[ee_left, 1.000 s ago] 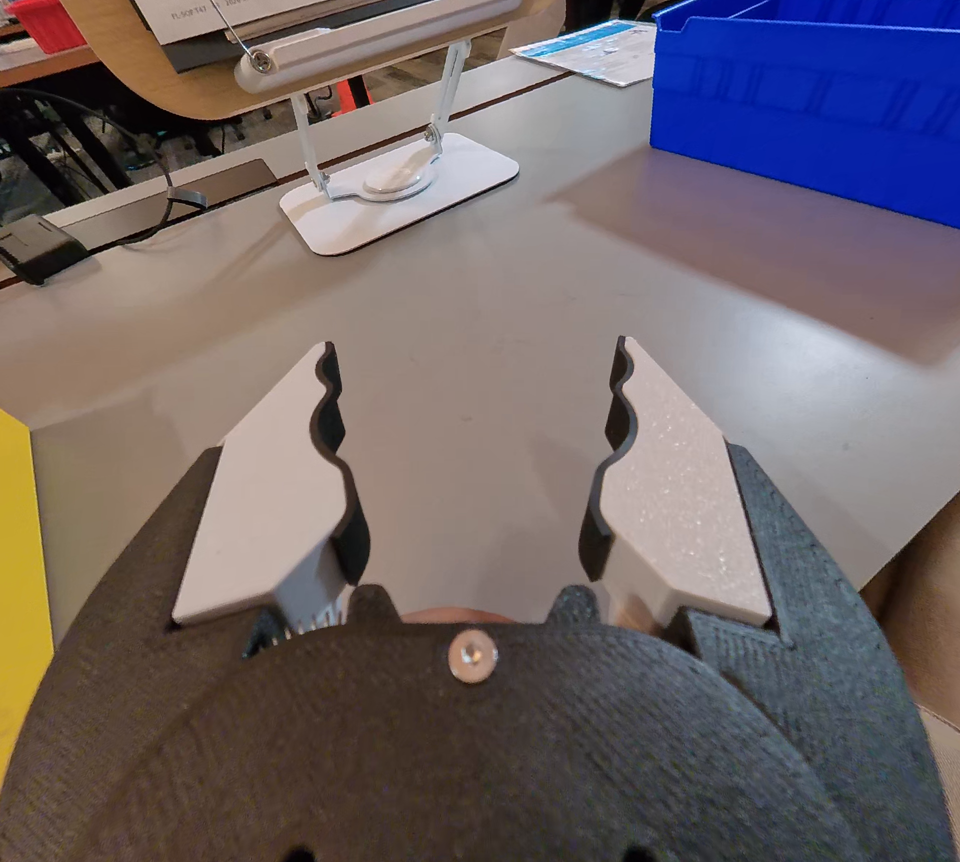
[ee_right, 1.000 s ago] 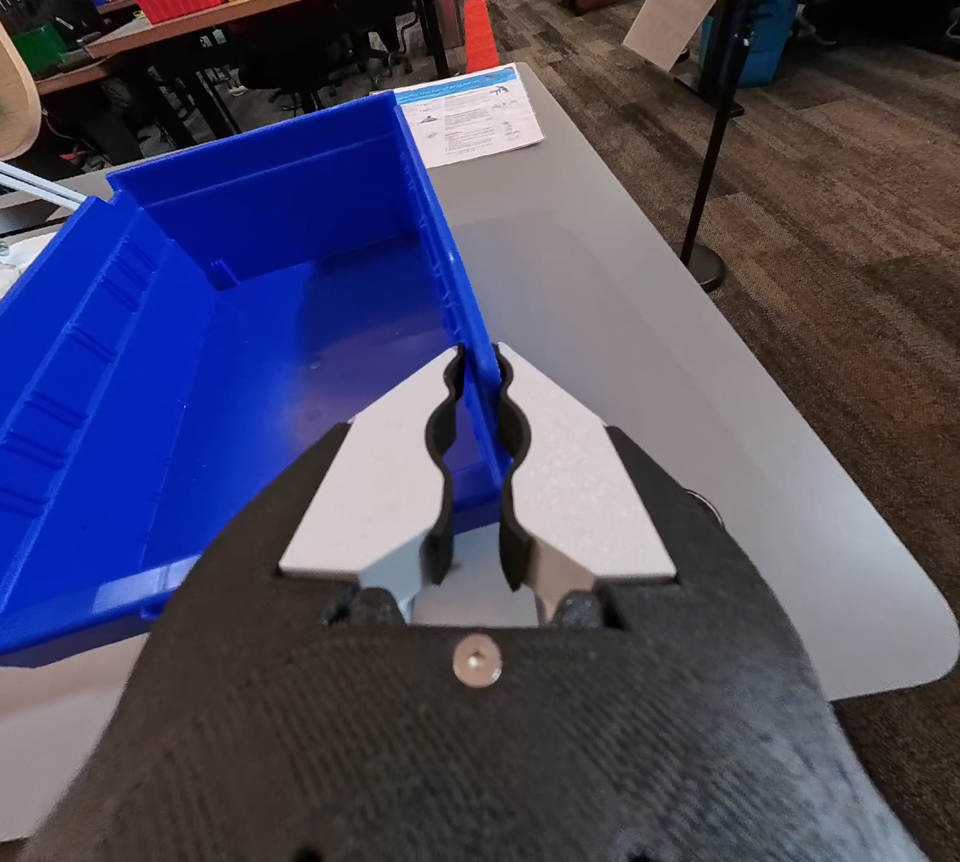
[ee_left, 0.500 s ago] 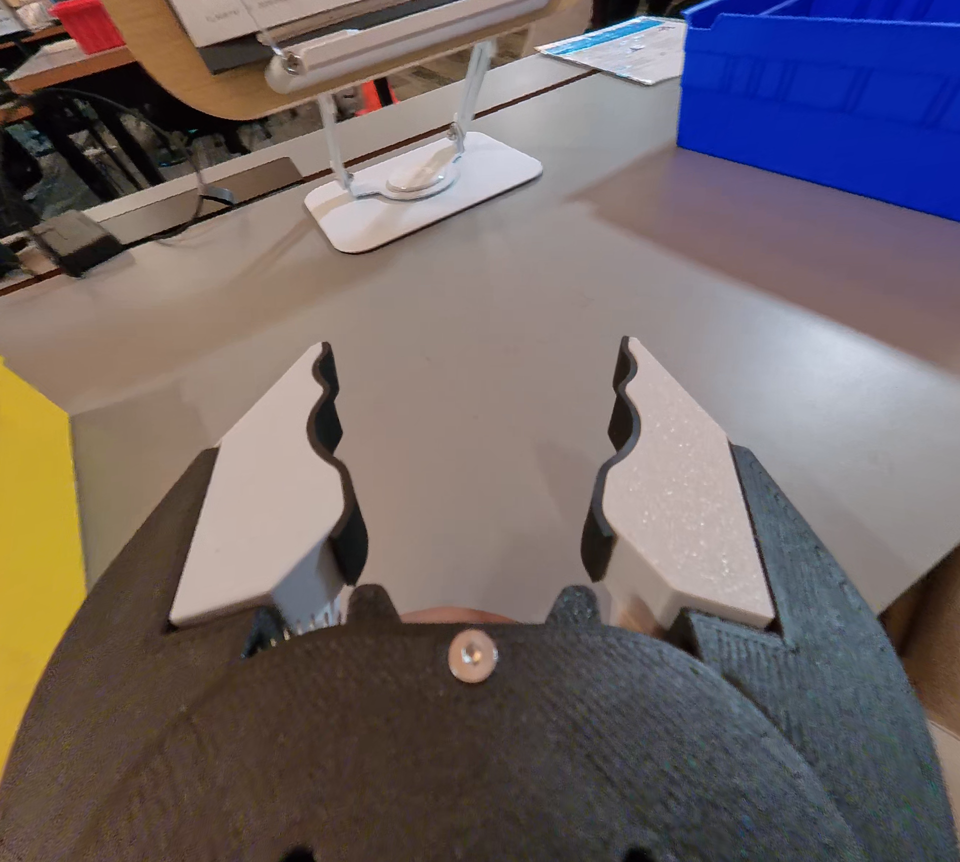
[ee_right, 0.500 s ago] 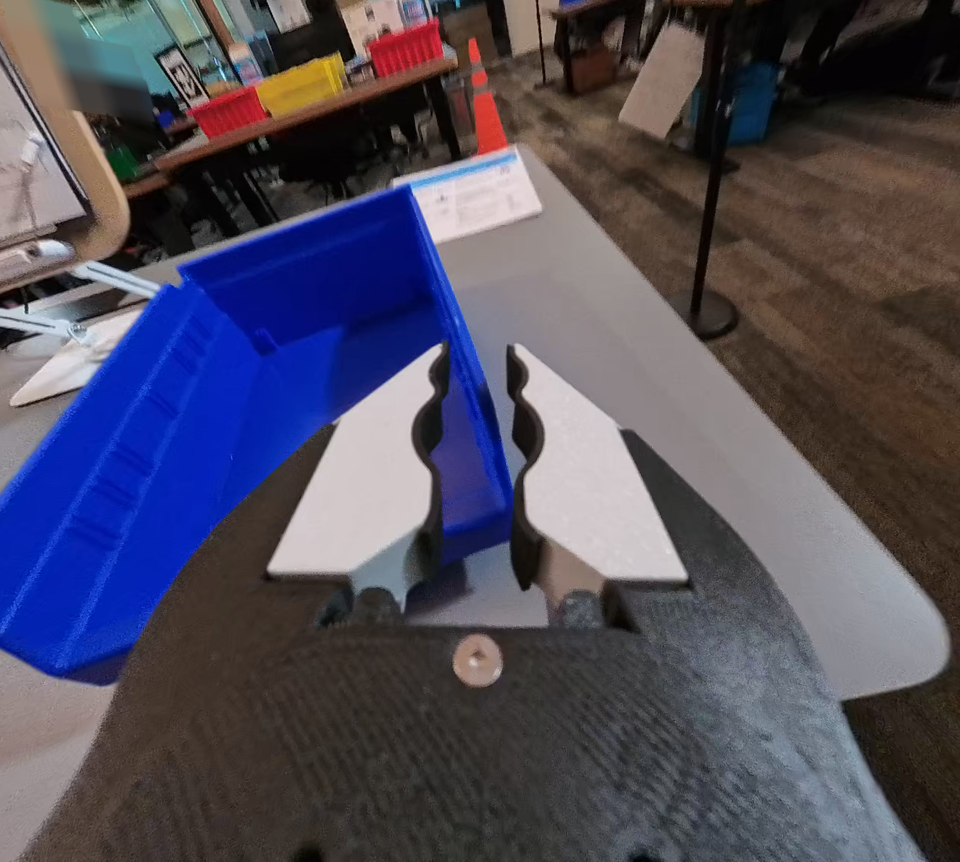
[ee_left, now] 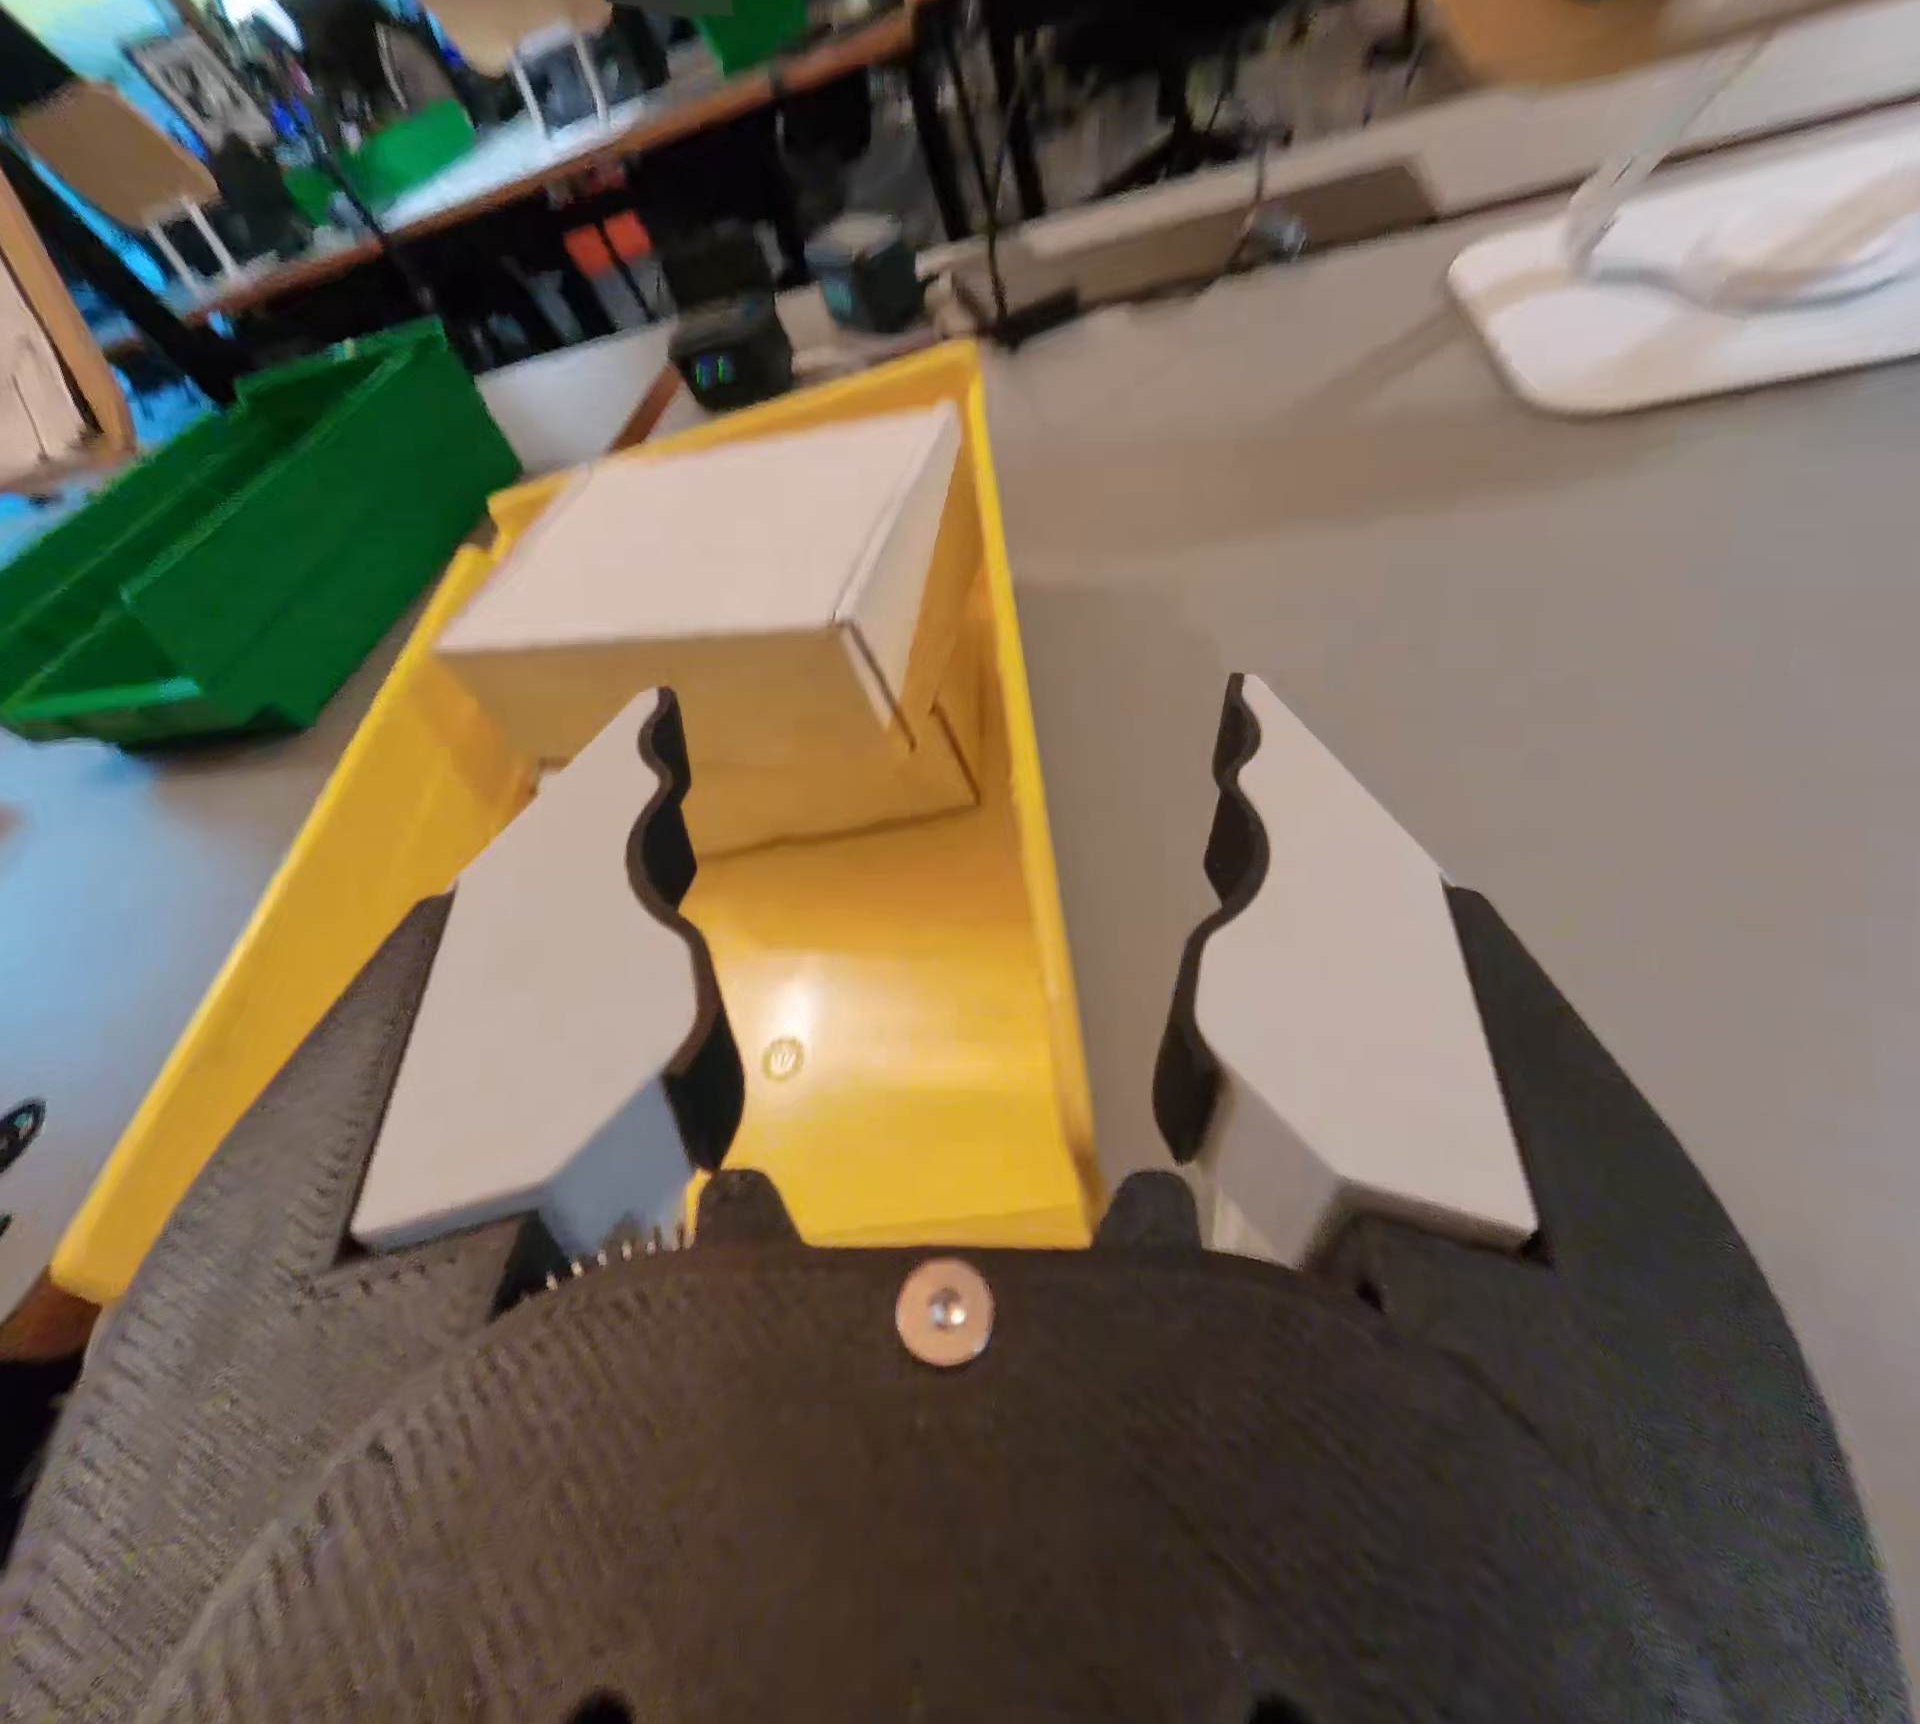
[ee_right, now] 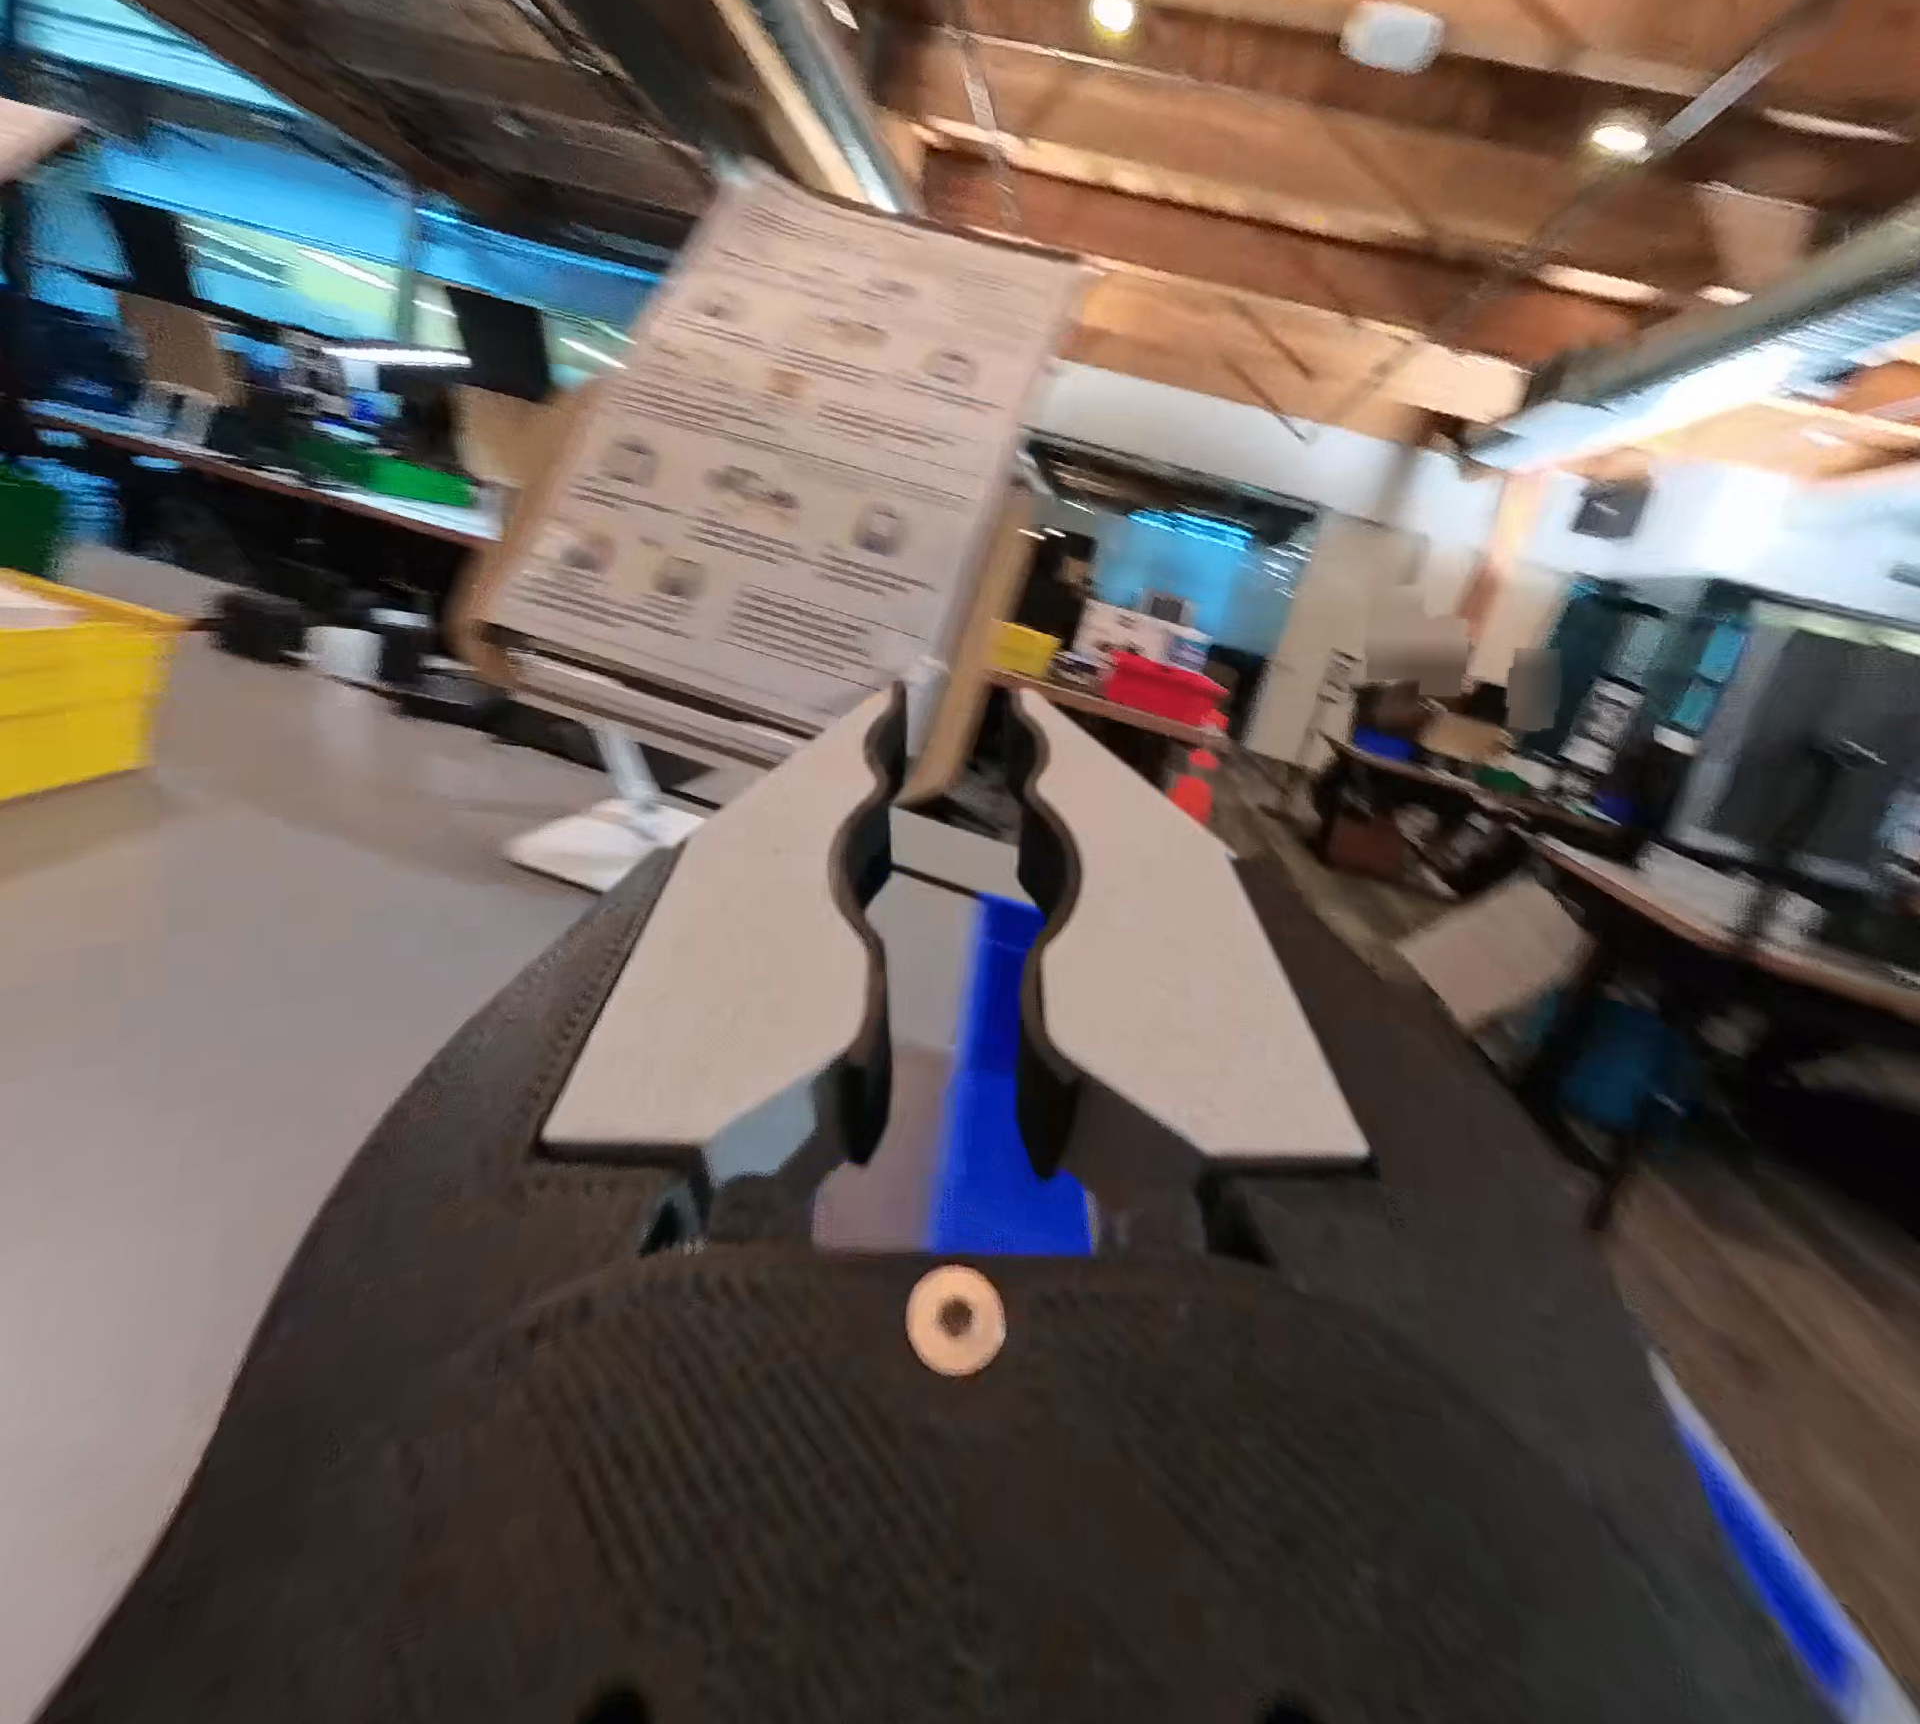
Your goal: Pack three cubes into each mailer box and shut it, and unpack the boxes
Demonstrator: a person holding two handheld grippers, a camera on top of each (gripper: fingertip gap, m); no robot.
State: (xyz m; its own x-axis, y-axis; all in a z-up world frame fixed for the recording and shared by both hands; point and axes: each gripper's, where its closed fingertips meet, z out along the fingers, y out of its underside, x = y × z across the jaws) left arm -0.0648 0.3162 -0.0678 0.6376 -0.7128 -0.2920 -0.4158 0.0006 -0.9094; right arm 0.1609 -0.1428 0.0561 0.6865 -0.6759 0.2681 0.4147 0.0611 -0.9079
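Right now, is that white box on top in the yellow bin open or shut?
Shut: the top mailer box in the yellow bin shows its lid down.

Left gripper (ee_left: 951,739) and right gripper (ee_right: 956,739): ribbed black printed body, central silver screw, pale grey fingers (ee_left: 540,999) with wavy black pads.

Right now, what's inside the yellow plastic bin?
The yellow plastic bin holds a closed white cardboard mailer box lying tilted on a second box. Its near floor is bare. The boxes' contents are hidden.
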